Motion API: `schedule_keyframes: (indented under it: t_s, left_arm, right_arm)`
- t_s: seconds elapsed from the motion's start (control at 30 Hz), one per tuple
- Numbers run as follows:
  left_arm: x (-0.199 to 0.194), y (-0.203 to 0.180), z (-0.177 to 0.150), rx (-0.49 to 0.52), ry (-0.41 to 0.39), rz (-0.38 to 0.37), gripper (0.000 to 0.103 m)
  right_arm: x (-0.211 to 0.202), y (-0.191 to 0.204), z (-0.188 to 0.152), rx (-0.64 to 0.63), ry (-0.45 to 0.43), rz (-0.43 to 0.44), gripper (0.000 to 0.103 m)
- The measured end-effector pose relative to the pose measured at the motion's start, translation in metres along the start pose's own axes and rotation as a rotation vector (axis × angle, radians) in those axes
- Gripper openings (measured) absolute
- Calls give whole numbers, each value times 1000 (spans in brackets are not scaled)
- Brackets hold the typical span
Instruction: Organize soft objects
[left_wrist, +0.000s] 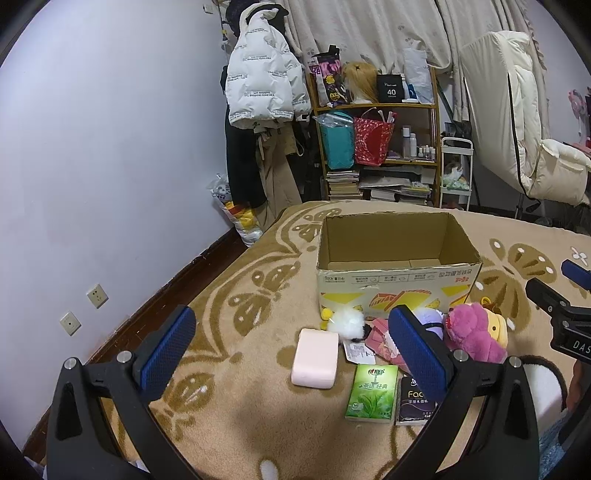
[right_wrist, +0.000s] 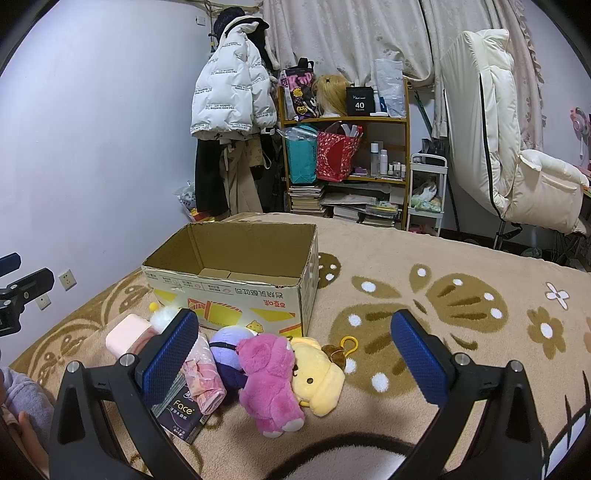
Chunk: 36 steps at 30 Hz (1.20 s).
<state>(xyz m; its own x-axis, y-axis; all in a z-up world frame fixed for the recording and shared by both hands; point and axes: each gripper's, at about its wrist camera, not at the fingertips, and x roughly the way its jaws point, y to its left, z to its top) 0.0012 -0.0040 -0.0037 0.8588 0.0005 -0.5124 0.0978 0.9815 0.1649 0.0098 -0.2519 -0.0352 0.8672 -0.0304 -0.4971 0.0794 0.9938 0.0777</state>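
Note:
An open, empty cardboard box (left_wrist: 397, 284) (right_wrist: 236, 295) stands on the patterned blanket. In front of it lie a pink block (left_wrist: 316, 357) (right_wrist: 123, 336), a white fluffy toy (left_wrist: 347, 322), a purple plush (right_wrist: 229, 345), a pink plush bear (left_wrist: 474, 334) (right_wrist: 269, 380), a yellow plush (right_wrist: 317, 373), a green tissue pack (left_wrist: 373, 392) and a dark tissue pack (right_wrist: 183, 415). My left gripper (left_wrist: 291, 354) hovers open over the pink block. My right gripper (right_wrist: 295, 354) is open above the plush toys. Neither holds anything.
The brown and beige blanket (right_wrist: 443, 314) covers the bed, with bare room to the right of the box. Beyond the bed stand a shelf (left_wrist: 376, 147) with bags and books, hanging coats (left_wrist: 258, 92) and a white chair (right_wrist: 517, 166). A wall runs along the left.

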Motion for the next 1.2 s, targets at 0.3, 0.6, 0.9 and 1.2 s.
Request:
schedule_keyframes:
  t_s: [0.3,0.6,0.9,1.2]
  left_arm:
    - [0,-1,-1,1,0,-2,103]
    - [-2,-3,-2,5,0,-8,103]
    - [-1,-3,-1,2,4,-16,103]
    - [-1,-5,-1,8,6,-19,103]
  right_arm:
    - [0,0,0,2,0,4,103]
    - [0,0,0,0,1,1,103]
    - [0,1,0,-1,2,-1,103]
    - [0,0,0,-2,3,0,103]
